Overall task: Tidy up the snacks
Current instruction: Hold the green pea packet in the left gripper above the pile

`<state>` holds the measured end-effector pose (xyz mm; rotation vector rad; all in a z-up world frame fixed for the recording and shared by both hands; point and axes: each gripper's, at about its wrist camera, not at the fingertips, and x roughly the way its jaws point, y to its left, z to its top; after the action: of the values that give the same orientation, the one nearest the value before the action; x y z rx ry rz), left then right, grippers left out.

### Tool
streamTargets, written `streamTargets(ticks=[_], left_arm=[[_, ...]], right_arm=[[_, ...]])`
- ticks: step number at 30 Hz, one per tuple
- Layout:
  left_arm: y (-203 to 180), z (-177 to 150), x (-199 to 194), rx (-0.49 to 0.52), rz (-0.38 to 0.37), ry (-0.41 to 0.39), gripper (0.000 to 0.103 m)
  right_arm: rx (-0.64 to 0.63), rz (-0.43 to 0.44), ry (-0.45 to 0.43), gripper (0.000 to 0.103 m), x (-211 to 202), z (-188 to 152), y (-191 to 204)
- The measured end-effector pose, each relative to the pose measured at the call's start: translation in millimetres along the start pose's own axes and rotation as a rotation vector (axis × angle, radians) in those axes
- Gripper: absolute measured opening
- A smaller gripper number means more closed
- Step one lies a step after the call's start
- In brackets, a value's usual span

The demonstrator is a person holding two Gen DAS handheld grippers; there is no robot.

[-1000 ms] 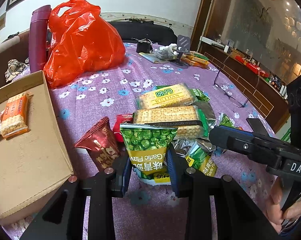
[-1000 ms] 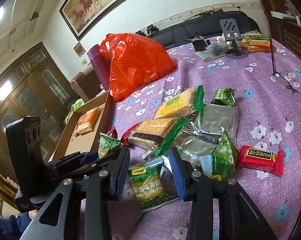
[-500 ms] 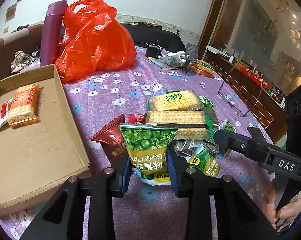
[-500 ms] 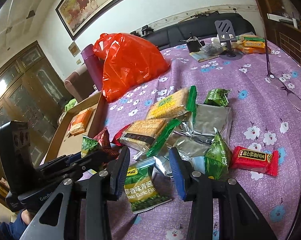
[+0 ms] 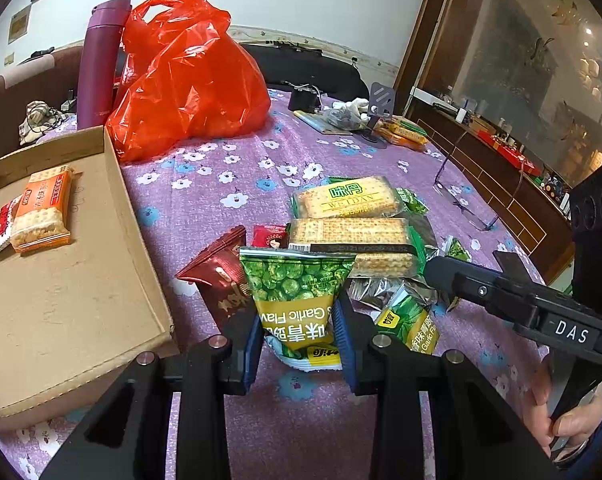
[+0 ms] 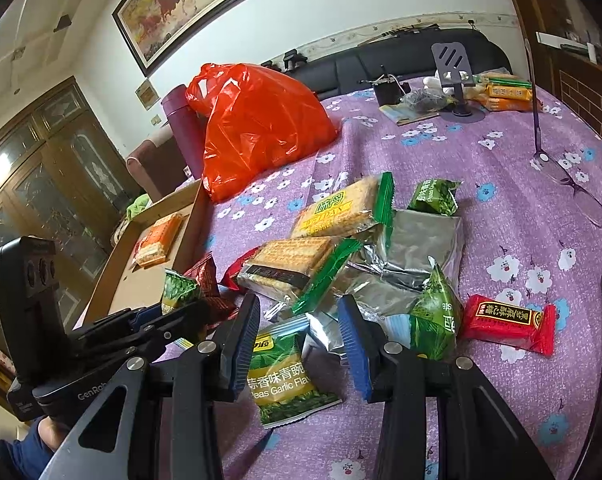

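At the far left a cardboard box (image 5: 73,304) holds an orange cracker pack (image 5: 41,208). Just right of it the left gripper (image 5: 299,338) is clamped on a green pea packet (image 5: 297,300), lifted clear of the purple cloth (image 5: 205,208). Right of that lies the snack pile (image 6: 341,240). The right gripper (image 6: 299,346) hangs there, jaws apart, over another pea packet (image 6: 285,380) lying flat, untouched.

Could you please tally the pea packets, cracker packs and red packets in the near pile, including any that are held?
Green pea packets: 4, one in the left gripper
Green-wrapped cracker packs: 2
Red packets: 3
Total: 9
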<state>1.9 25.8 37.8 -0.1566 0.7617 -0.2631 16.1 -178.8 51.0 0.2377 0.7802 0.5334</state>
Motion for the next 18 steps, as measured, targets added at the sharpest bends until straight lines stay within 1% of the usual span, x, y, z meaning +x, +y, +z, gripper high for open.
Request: streamTargets(ticks=[18], left_arm=[[-0.2,1.1,-5.0,-0.005,-0.02,-0.019,0.031]], right_arm=[[0.011,0.001,-0.007,0.044,-3.1,-0.4,-2.5]])
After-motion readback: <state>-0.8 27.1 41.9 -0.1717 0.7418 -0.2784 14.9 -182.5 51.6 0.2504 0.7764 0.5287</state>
